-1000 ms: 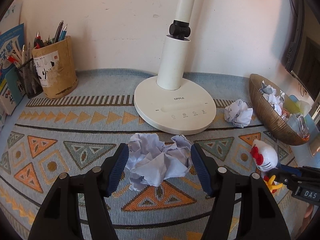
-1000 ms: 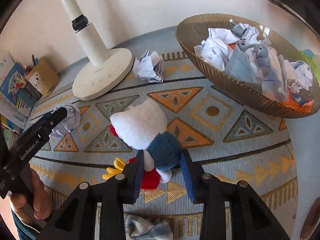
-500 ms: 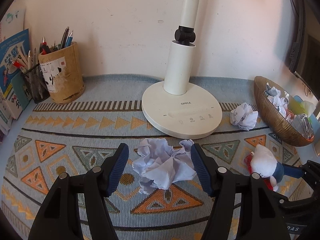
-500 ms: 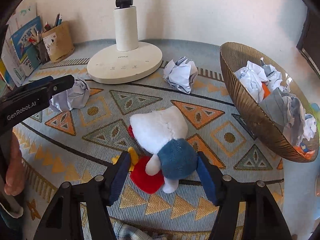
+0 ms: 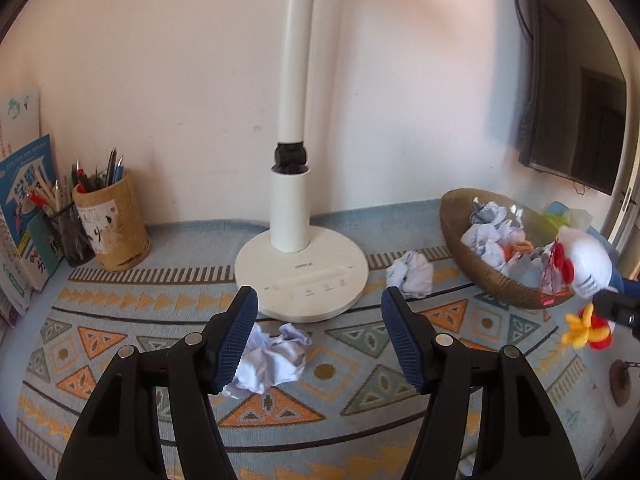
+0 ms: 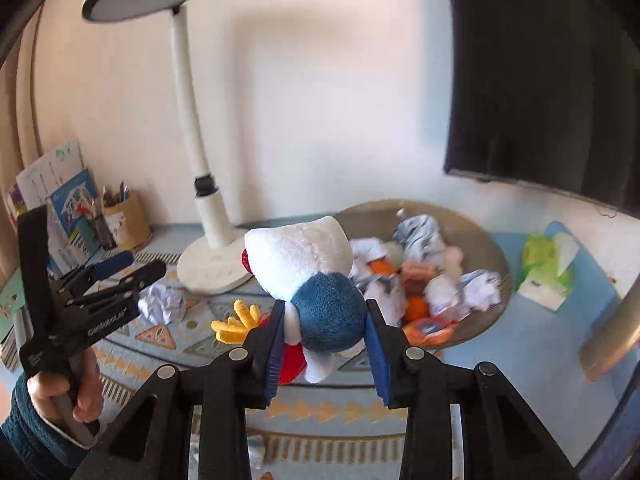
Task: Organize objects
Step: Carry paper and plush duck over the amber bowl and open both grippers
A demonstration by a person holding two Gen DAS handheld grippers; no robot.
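Loosely, two paper balls [image 5: 272, 360] [image 5: 411, 274] (crumpled) lie beside one bowl [image 5: 452, 224].

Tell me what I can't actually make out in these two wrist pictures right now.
- Crumpled white paper ball, left wrist view: its left edge sits behind the left gripper pad.
- White and blue plush toy, right wrist view: its face points away; its lower body is behind the right gripper pads.
- Woven brown bowl, right wrist view: contents blurred.

Home study desk: lamp [image 5: 298, 272], pen holder [image 5: 112, 228], books [image 5: 24, 216].
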